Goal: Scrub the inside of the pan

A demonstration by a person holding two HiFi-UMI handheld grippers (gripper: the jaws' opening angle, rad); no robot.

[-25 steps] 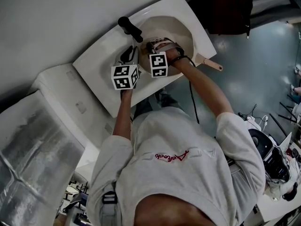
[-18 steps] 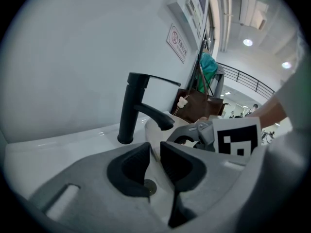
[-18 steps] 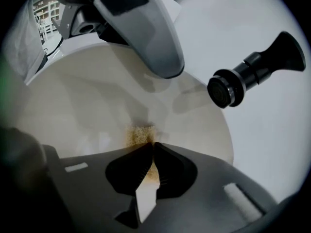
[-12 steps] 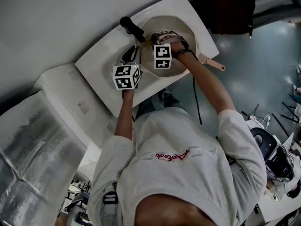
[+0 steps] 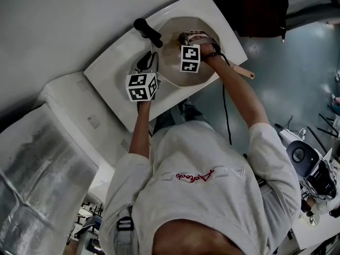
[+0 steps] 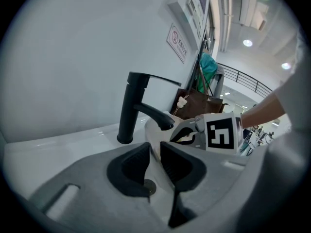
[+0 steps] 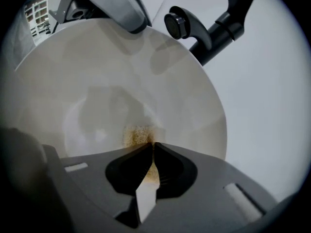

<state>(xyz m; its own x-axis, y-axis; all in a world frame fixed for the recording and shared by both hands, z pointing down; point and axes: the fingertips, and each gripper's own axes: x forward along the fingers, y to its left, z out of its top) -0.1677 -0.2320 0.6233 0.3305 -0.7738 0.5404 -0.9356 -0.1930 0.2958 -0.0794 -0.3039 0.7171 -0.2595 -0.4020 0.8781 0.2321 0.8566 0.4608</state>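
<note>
Step in hand: the scrub itself.

- Pan (image 7: 97,86) stands tilted on edge in the white sink (image 5: 114,62), just under the black tap (image 6: 133,106). Its pale handle (image 5: 241,70) pokes out past the sink's front corner.
- Left tongs (image 6: 155,152) are nipped narrow on the pan's thin rim, steadying it.
- Right tongs (image 7: 151,147) are pinched almost together on a thin yellow-brown scrub pad (image 7: 138,136). The pad's free end touches the pan's inner floor near the middle.

Judgement: mid-task. The inside looks pale with faint grey smears, and I cannot tell how much of it is clean.

The next move calls for:
- pressing the pad on and sweeping it across the floor and up the walls;
- a firm left grip, so the pan does not swivel on its rim;
- keeping the right tongs clear of the tap spout, which is close by.

Count: one pan, one scrub pad, one tap, one sink, two tongs — both loaded.
</note>
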